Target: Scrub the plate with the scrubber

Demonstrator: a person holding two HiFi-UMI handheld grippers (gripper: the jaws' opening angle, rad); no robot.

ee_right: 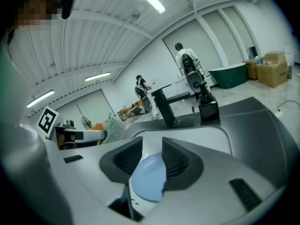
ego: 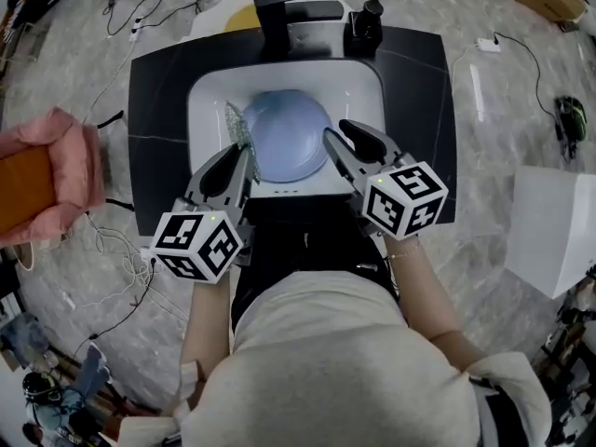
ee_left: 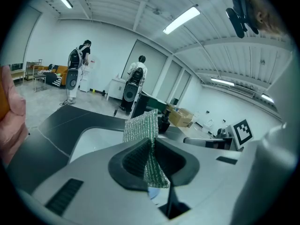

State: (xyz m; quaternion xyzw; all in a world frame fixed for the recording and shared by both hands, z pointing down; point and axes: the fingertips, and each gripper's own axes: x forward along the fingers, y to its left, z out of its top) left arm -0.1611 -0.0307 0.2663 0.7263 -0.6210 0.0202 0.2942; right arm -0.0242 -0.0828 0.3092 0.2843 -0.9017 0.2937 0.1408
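A light blue plate (ego: 287, 136) hangs tilted over the white sink basin (ego: 209, 96). My right gripper (ego: 337, 138) is shut on the plate's right rim. In the right gripper view the plate (ee_right: 147, 182) sits pinched between the two dark pads (ee_right: 174, 156). My left gripper (ego: 244, 152) is shut on a silvery green mesh scrubber (ego: 237, 127), which stands beside the plate's left edge. Seen from the left gripper view, the scrubber (ee_left: 143, 128) sticks up from between the jaws, with a sliver of plate below. The right gripper view also catches the scrubber (ee_right: 114, 128) at left.
A black faucet (ego: 284, 12) and a dark soap dispenser (ego: 363, 24) stand at the back of the black counter (ego: 424, 110). A pink padded seat (ego: 51, 170) is at left, a white box (ego: 554, 231) at right, cables on the floor. People stand far off.
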